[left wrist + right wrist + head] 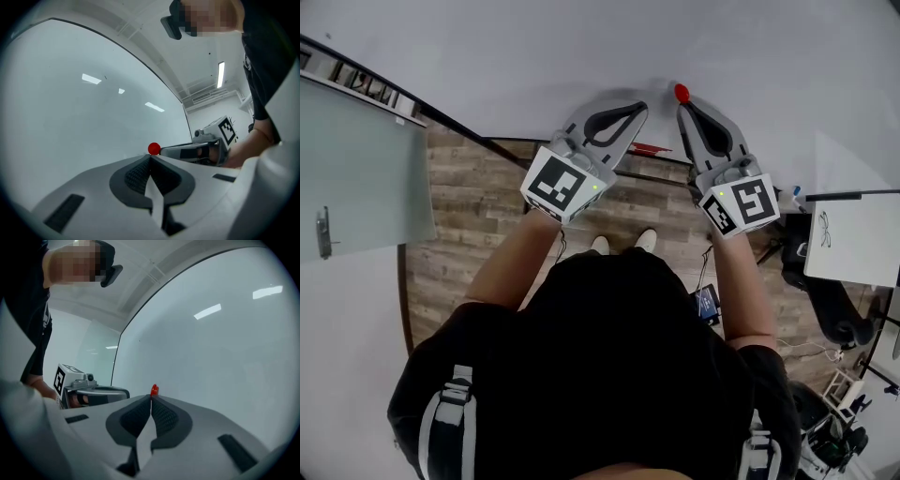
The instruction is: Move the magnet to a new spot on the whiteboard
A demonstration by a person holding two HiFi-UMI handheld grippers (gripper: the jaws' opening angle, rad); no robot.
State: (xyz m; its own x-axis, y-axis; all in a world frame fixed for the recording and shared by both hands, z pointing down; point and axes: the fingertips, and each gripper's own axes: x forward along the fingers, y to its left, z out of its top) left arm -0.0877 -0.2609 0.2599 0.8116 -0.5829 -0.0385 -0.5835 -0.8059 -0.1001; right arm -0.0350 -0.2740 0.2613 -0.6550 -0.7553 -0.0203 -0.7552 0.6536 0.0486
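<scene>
The whiteboard [534, 47] fills the top of the head view, with both grippers pointing level at it. A small red magnet [682, 93] sits against the board at the tip of my right gripper [682, 105]. In the right gripper view the jaws are pressed together, with the magnet [153, 390] pinched at their very tip. The left gripper view shows the same magnet [153, 149] at the right gripper's nose. My left gripper [639, 108] is beside it to the left, its jaws [150, 157] shut with nothing between them.
A red object [649, 148] lies low at the foot of the board between the grippers. A frosted glass door [356, 178] with a handle stands at the left. At the right are a white table [853, 244] and cluttered gear on the wooden floor [469, 234].
</scene>
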